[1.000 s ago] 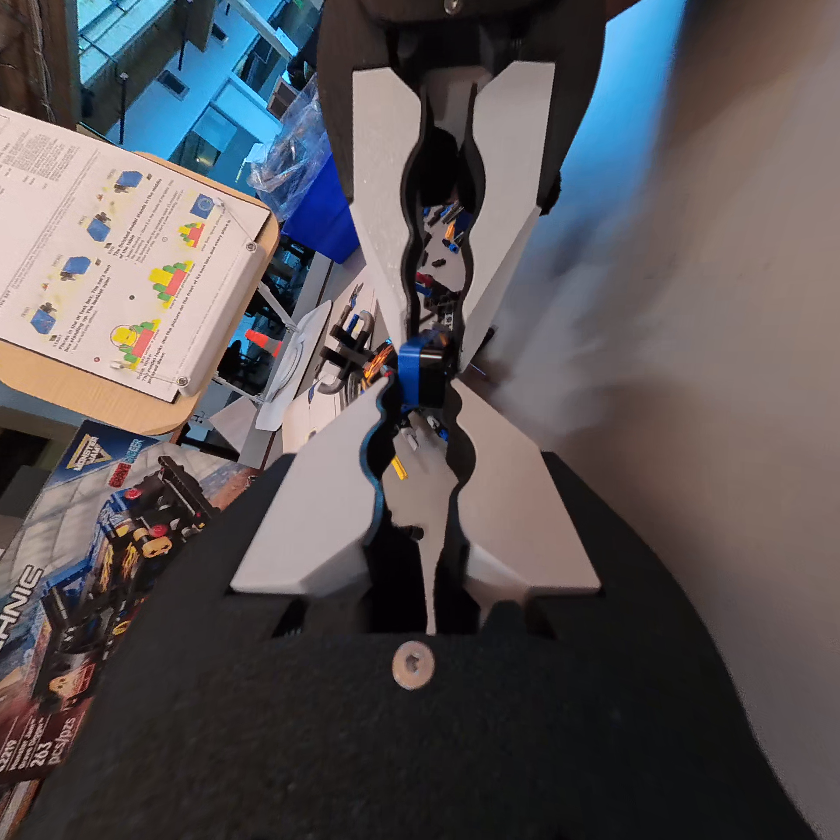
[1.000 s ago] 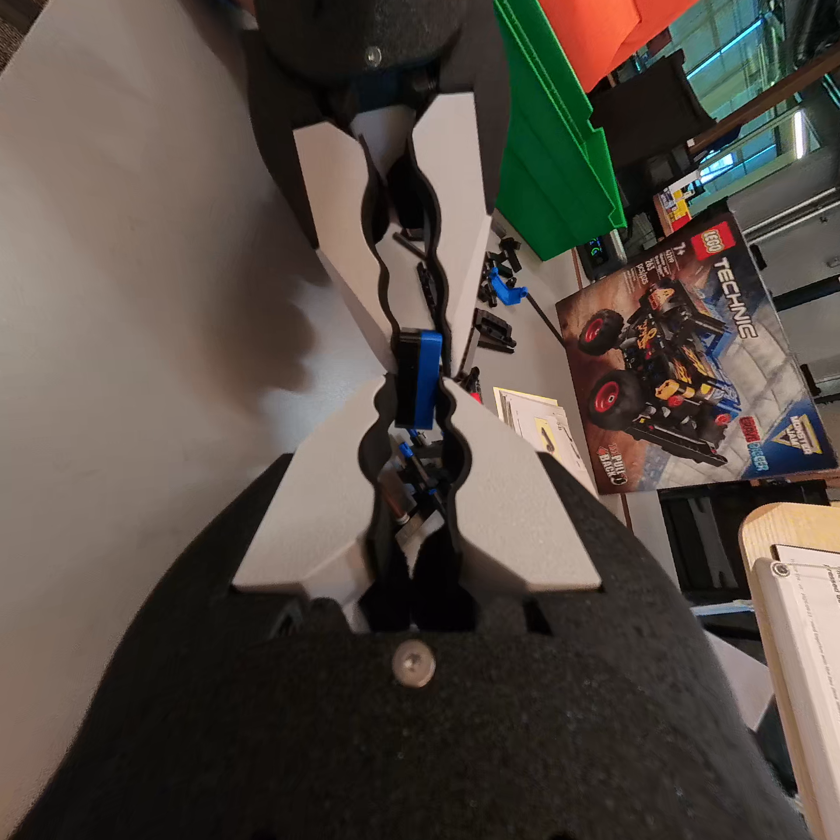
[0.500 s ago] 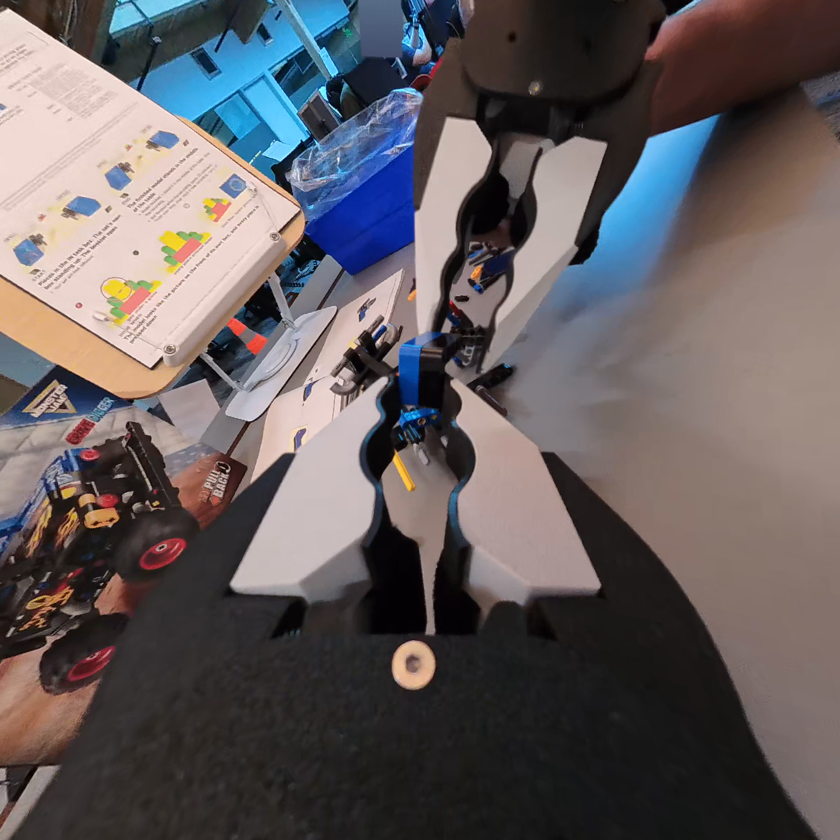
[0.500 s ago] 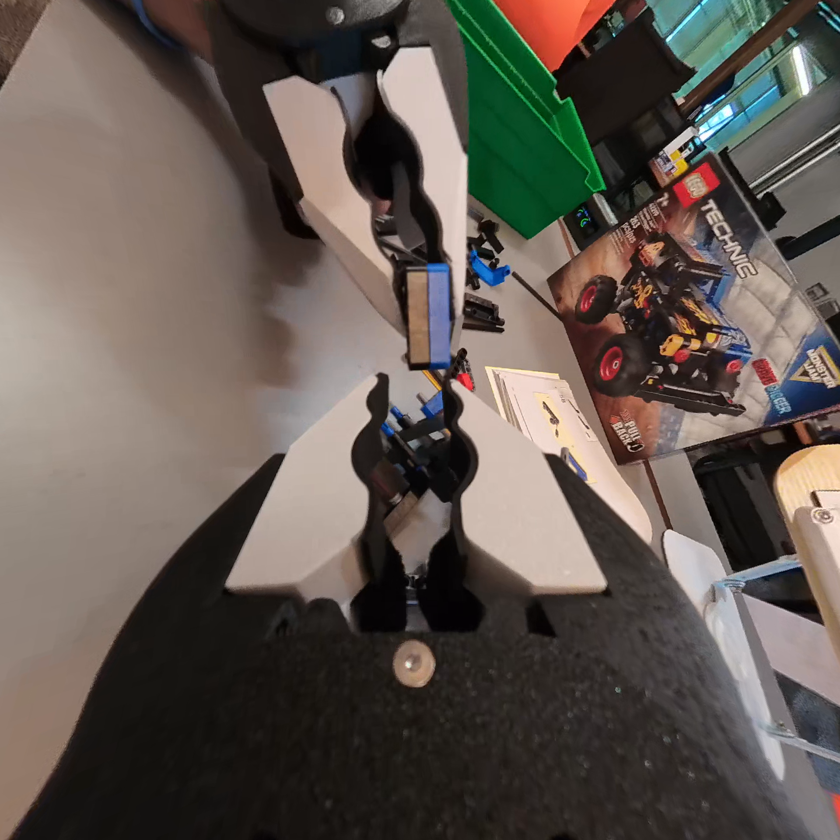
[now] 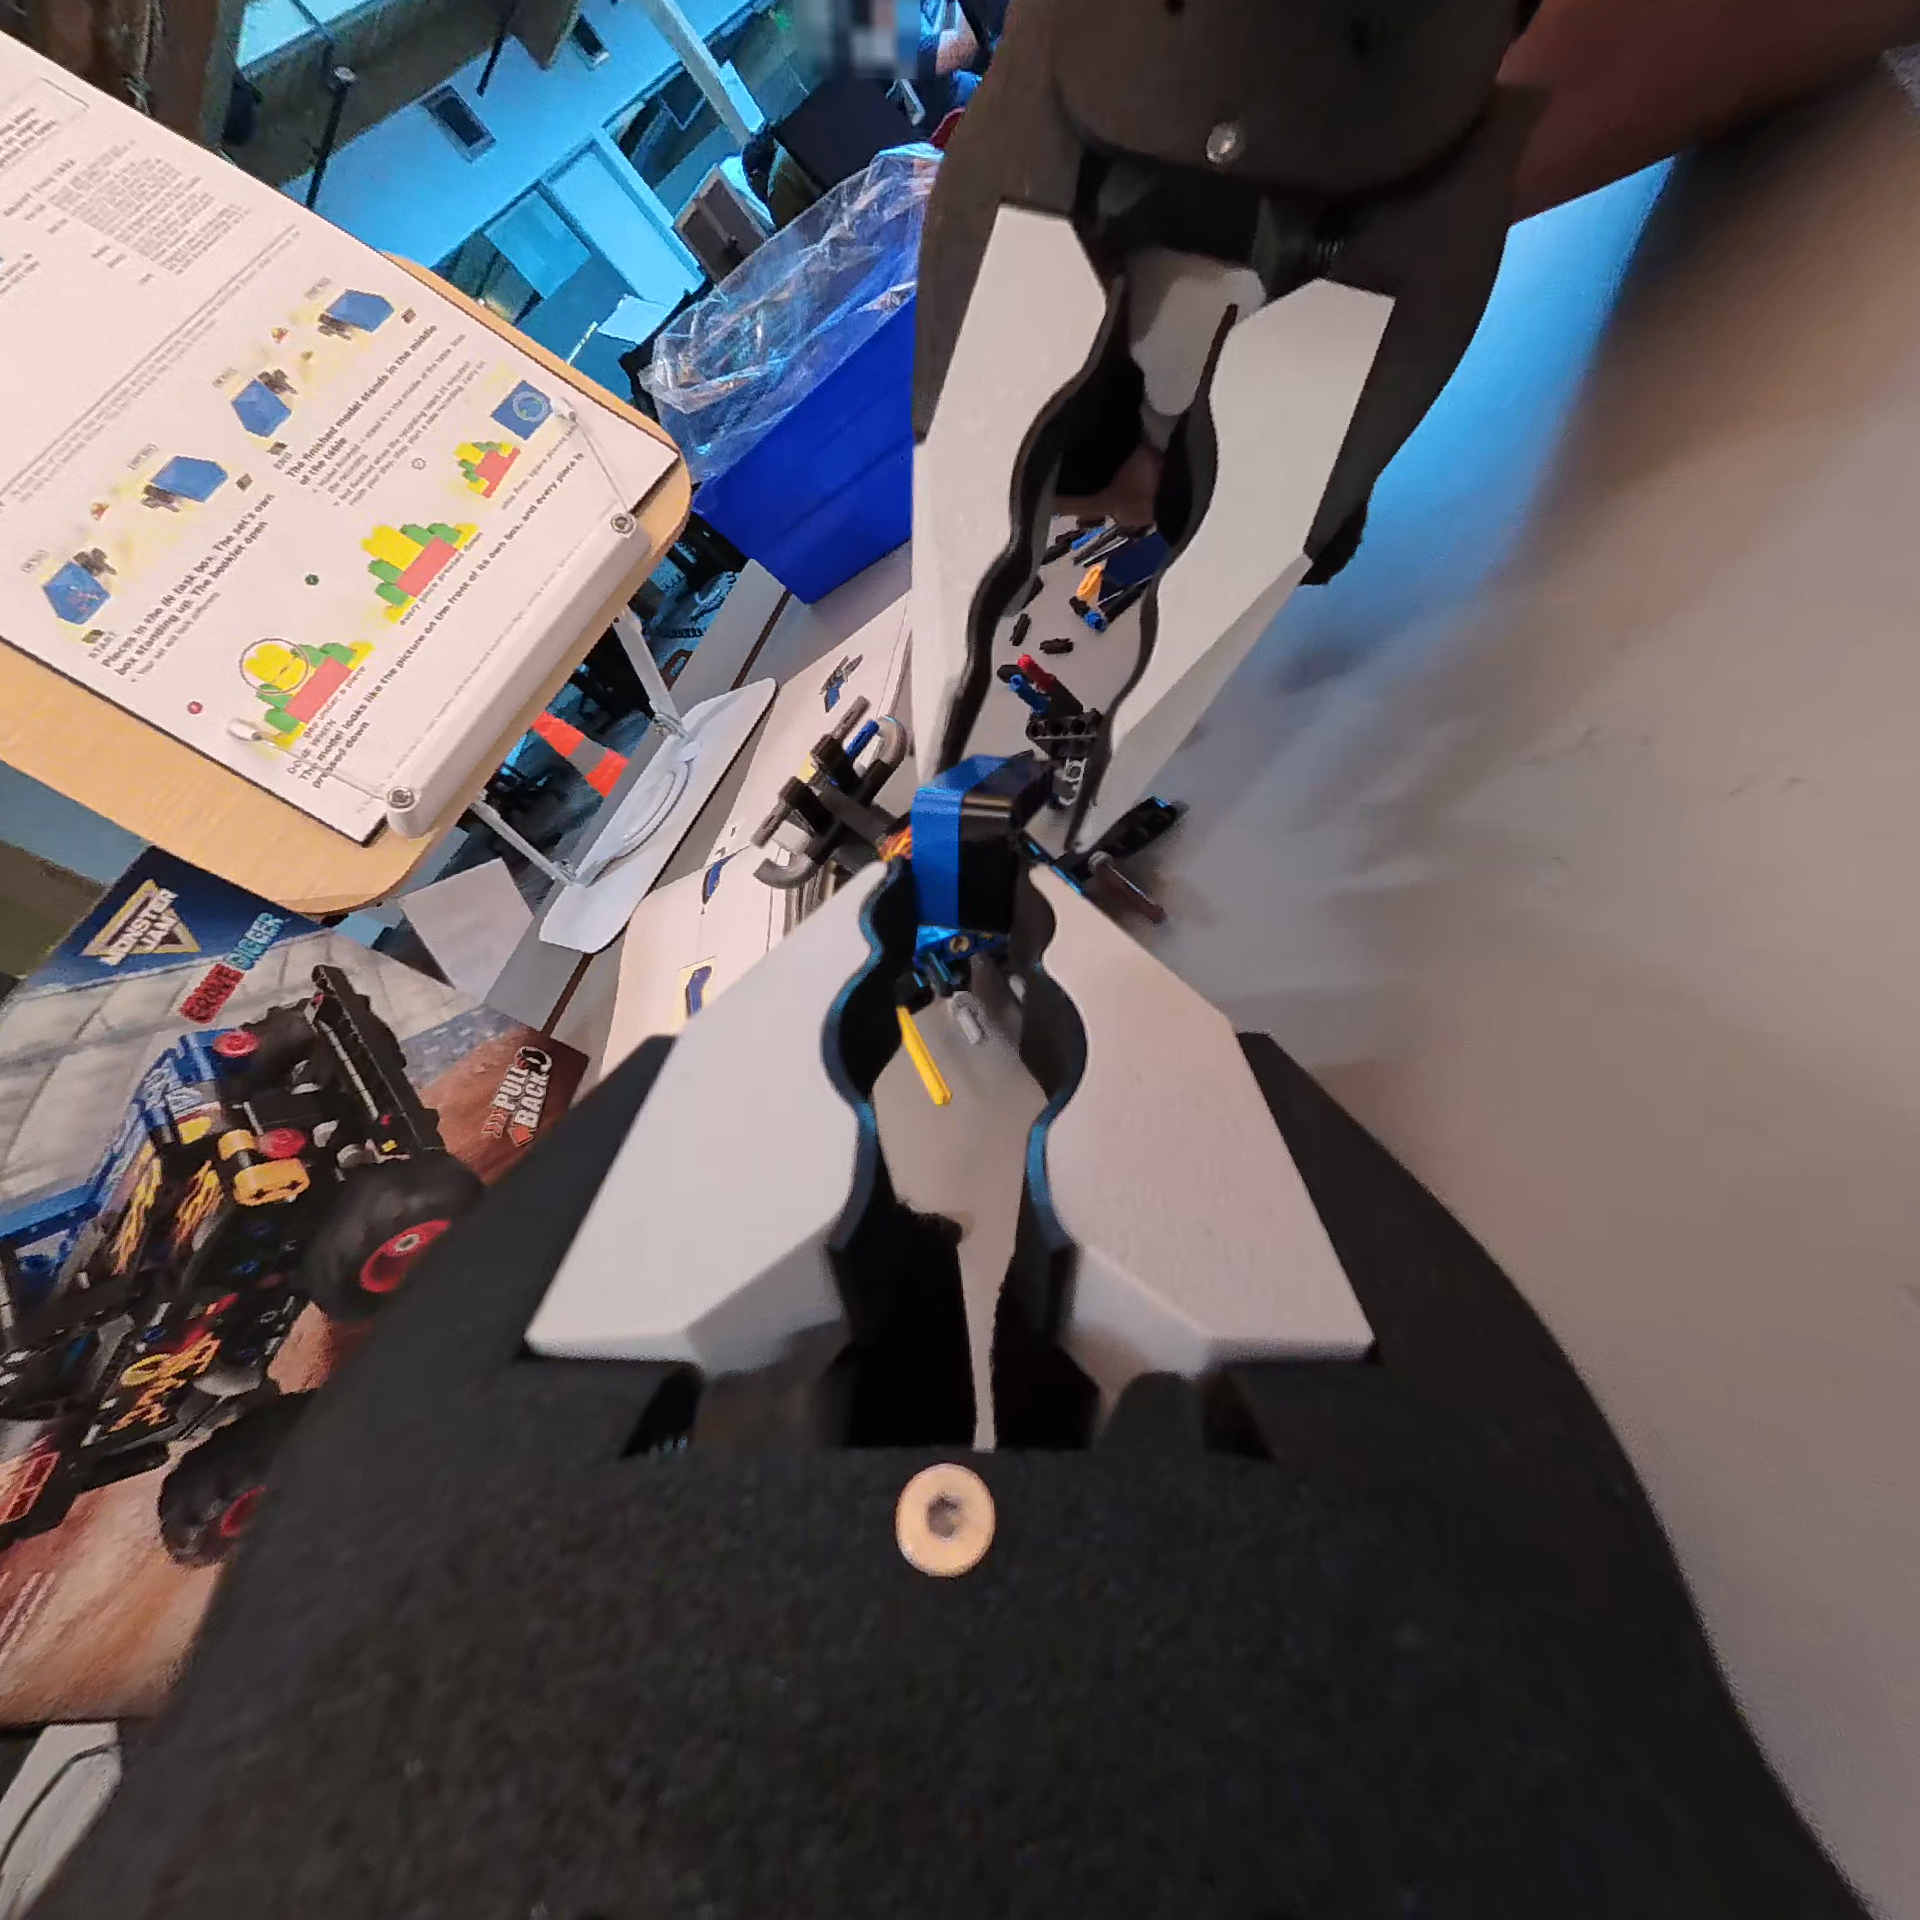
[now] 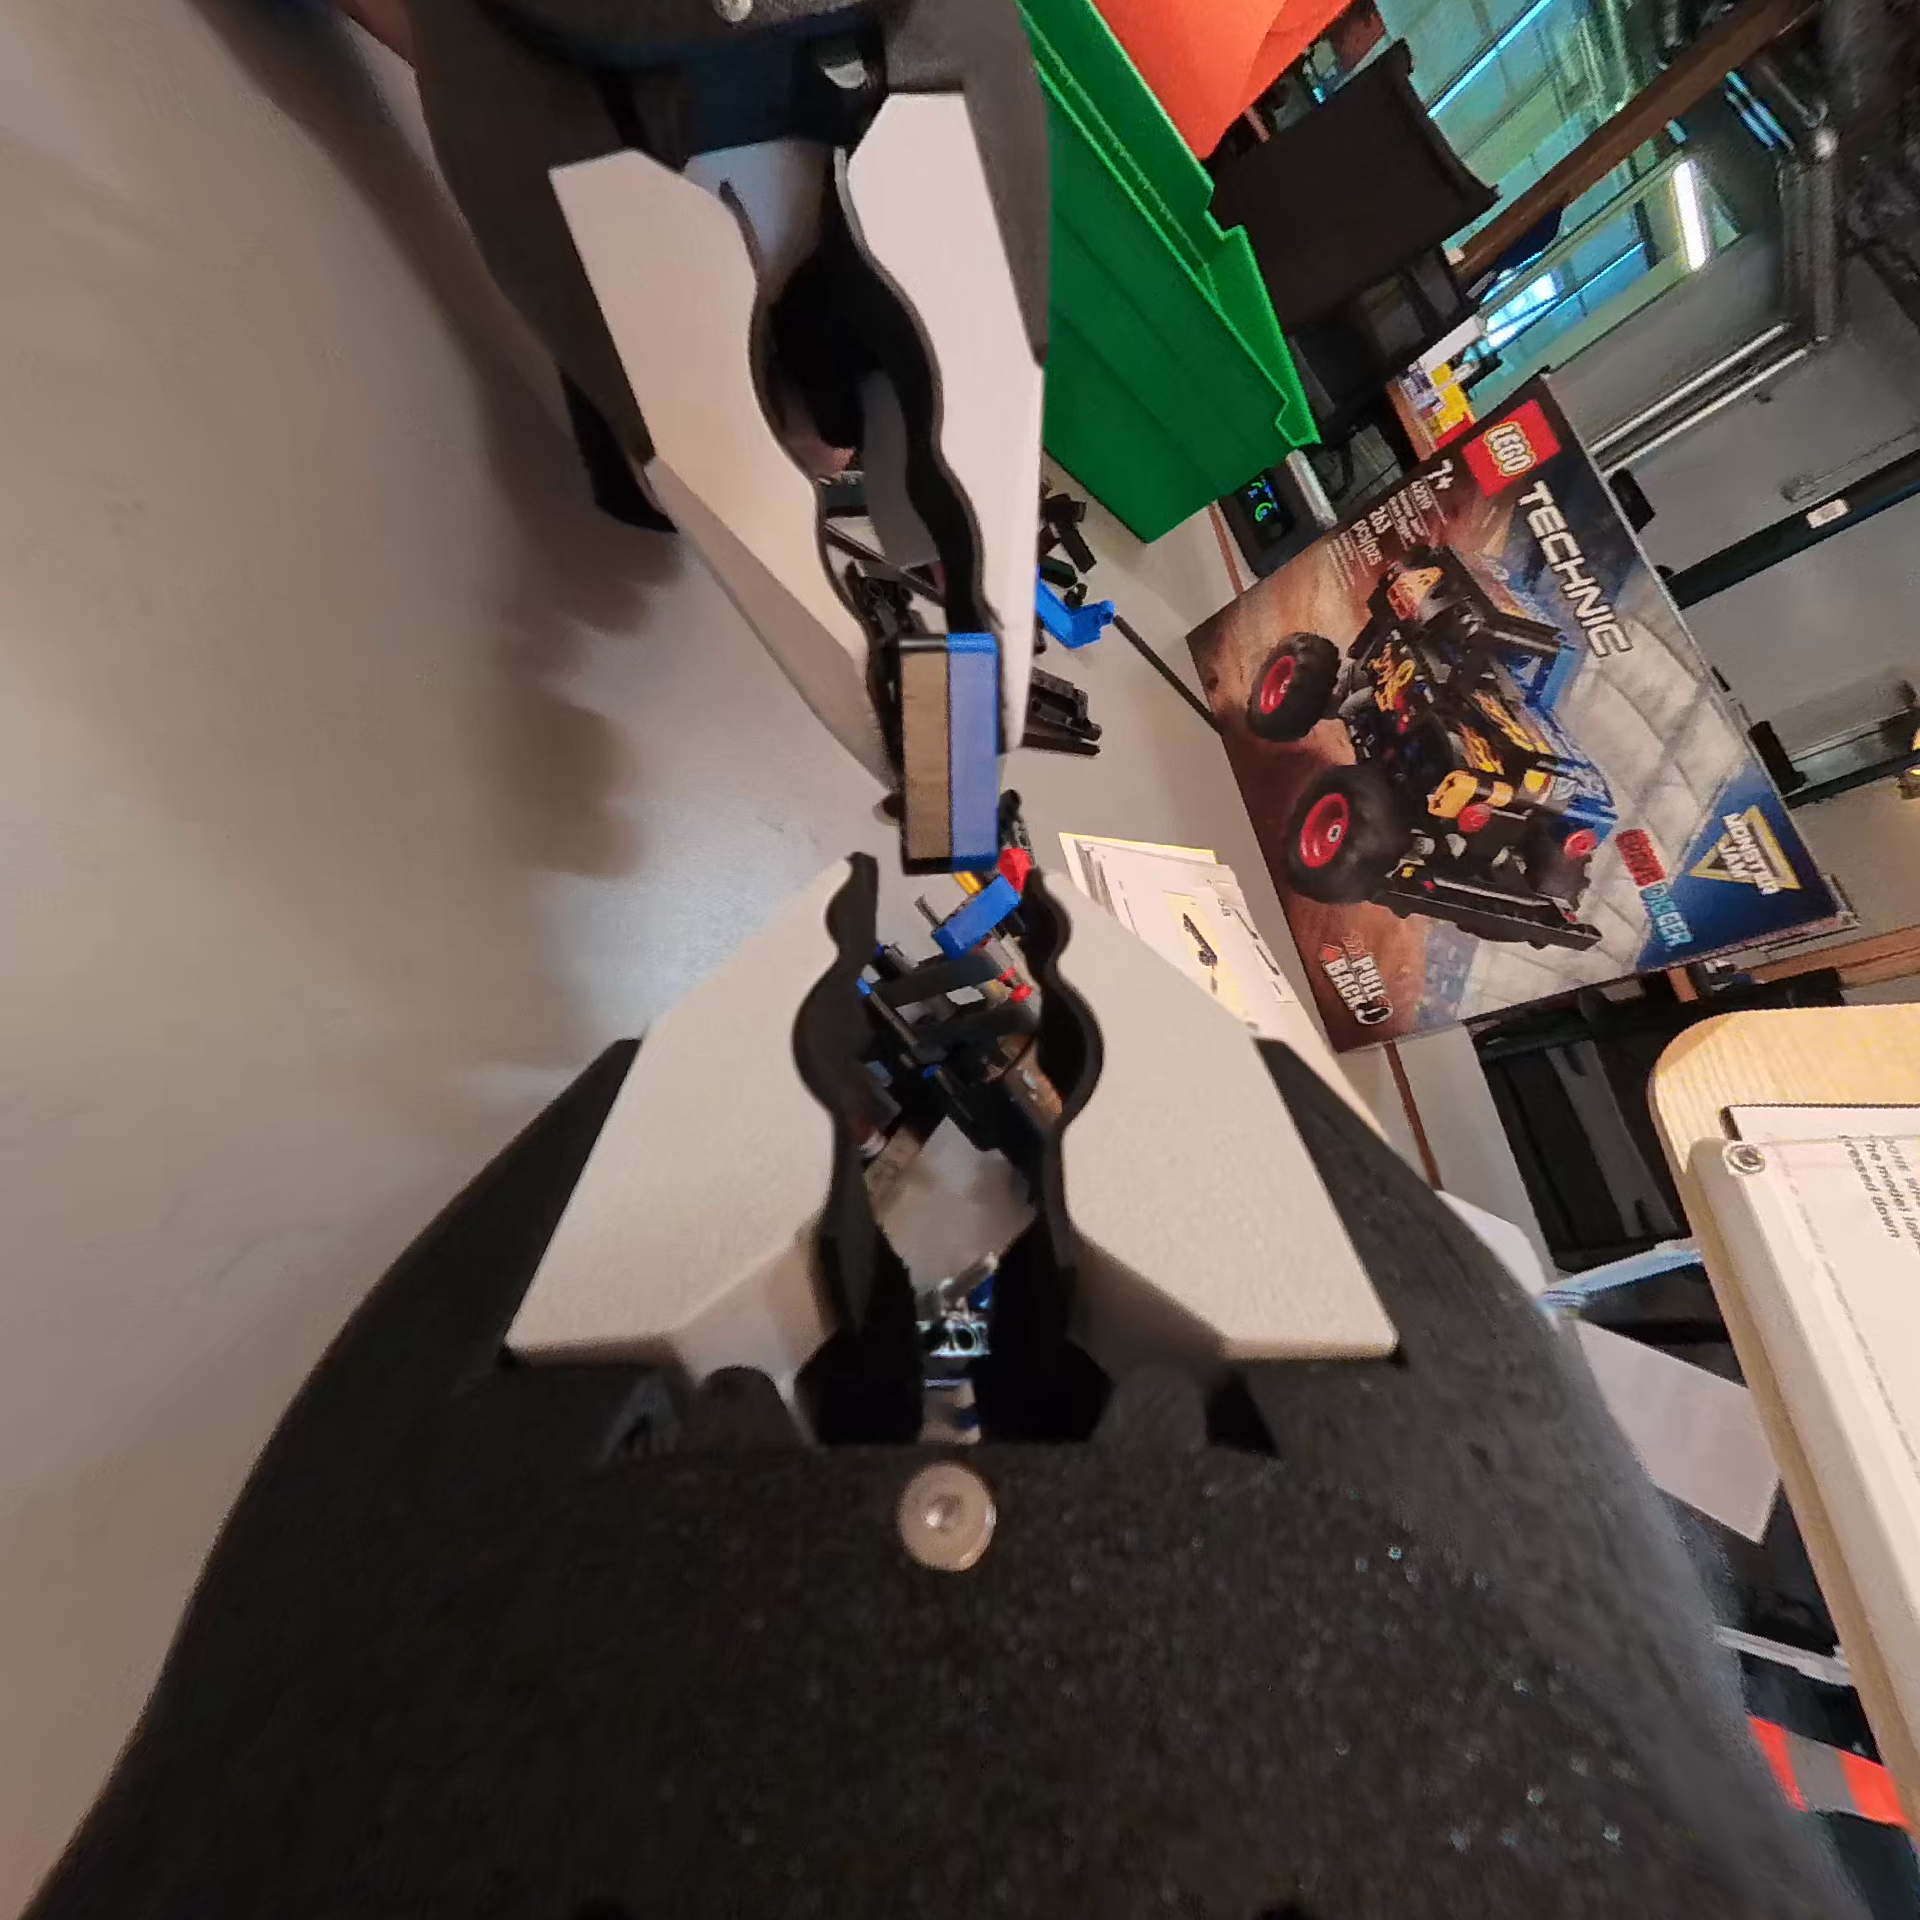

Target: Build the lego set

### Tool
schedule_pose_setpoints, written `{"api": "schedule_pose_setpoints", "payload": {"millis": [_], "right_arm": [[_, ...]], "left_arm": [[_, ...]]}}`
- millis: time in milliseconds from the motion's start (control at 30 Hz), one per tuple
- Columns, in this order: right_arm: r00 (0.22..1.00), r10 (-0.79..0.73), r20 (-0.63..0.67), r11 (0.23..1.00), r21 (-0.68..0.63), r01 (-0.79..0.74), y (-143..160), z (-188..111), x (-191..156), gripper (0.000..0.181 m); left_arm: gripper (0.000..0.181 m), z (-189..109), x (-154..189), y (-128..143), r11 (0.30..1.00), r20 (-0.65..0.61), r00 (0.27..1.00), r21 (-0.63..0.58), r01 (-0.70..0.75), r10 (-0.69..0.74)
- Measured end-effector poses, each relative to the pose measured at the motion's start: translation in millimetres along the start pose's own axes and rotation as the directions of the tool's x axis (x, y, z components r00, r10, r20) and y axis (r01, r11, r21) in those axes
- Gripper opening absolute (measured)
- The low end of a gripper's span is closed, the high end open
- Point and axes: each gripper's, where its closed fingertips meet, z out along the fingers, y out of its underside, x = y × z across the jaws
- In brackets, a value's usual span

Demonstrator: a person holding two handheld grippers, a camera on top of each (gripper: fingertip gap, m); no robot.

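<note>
Blue and black plastic lego block (image 5: 961, 857) sits pinched tight at the tips of the left gripper (image 5: 961, 883), up above the grey table (image 5: 1610, 935). From the right wrist view the same block (image 6: 951, 753) hangs just past the right gripper (image 6: 951, 888), whose fingers stand a little apart and hold nothing. Small loose lego pieces (image 6: 1060, 665) lie on the table near the picture box (image 6: 1507, 748). To do this step well, I think the left one should hold steady while the right picks a piece, lines it up straight and pushes gently.
</note>
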Motion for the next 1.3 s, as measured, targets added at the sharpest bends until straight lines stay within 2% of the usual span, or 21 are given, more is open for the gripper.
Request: {"api": "schedule_pose_setpoints", "payload": {"millis": [67, 133, 167, 267, 367, 567, 700, 800, 867, 1033, 1100, 1167, 1233, 1300], "right_arm": [[1.0, 0.0, 0.023, 1.0, 0.003, 0.0, -1, 1, -5, 0.029], [0.999, -0.04, 0.018, 0.999, 0.011, 0.039, -3, 1, -8, 0.016], [0.999, -0.051, 0.014, 0.999, 0.008, 0.051, -3, 1, -8, 0.016], [0.996, 0.019, 0.083, 1.0, -0.008, -0.018, -3, 0, -10, 0.015], [0.994, 0.048, 0.099, 0.999, 0.014, -0.05, -5, -1, -10, 0.015], [0.908, 0.304, 0.288, 0.948, 0.0, -0.317, 1, -3, -16, 0.016], [0.837, 0.415, 0.355, 0.901, -0.038, -0.431, 11, -3, -16, 0.016], [0.732, 0.572, 0.371, 0.793, -0.02, -0.61, 11, -4, 2, 0.016], [0.635, 0.687, 0.353, 0.68, -0.004, -0.733, 17, -6, 24, 0.016], [0.307, 0.844, 0.439, 0.309, 0.068, -0.948, 36, -34, 91, 0.016], [0.118, 0.843, 0.524, 0.109, 0.048, -0.993, 43, -45, 110, 0.016], [-0.012, 0.828, 0.56, -0.043, 0.041, -0.998, 54, -50, 121, 0.015], [-0.057, 0.831, 0.554, -0.086, 0.027, -0.996, 64, -48, 123, 0.015], [-0.063, 0.823, 0.564, -0.089, 0.019, -0.996, 63, -47, 122, 0.015]], "left_arm": [[0.016, 2, 7, -1, 1.0, -0.035, 0.999, 0.005, 0.019, -0.019], [0.016, 3, 9, -2, 1.0, -0.031, 0.999, 0.007, 0.007, -0.007], [0.016, 3, 9, -1, 1.0, -0.033, 0.999, 0.006, 0.005, -0.005], [0.016, 1, 10, -3, 1.0, -0.039, 0.999, 0.015, 0.021, -0.02], [0.016, 1, 10, -5, 0.998, -0.053, 0.997, 0.023, 0.056, -0.055], [0.015, 5, 14, -7, 0.979, -0.144, 0.97, 0.019, 0.202, -0.197], [0.018, 8, 12, -4, 0.958, -0.182, 0.943, 0.016, 0.286, -0.278], [0.023, 7, -5, -7, 0.91, -0.185, 0.899, 0.042, 0.412, -0.398], [0.024, 7, -14, -8, 0.882, -0.184, 0.873, 0.056, 0.467, -0.451], [0.024, 8, -29, 1, 0.861, -0.159, 0.854, 0.035, 0.507, -0.496], [0.024, 10, -34, 2, 0.854, -0.15, 0.846, 0.025, 0.52, -0.511], [0.024, 14, -42, 1, 0.837, -0.125, 0.831, 0.004, 0.547, -0.542], [0.023, 21, -52, -3, 0.806, -0.109, 0.8, -0.021, 0.592, -0.59], [0.022, 32, -60, -9, 0.757, -0.105, 0.75, -0.043, 0.652, -0.653]]}}
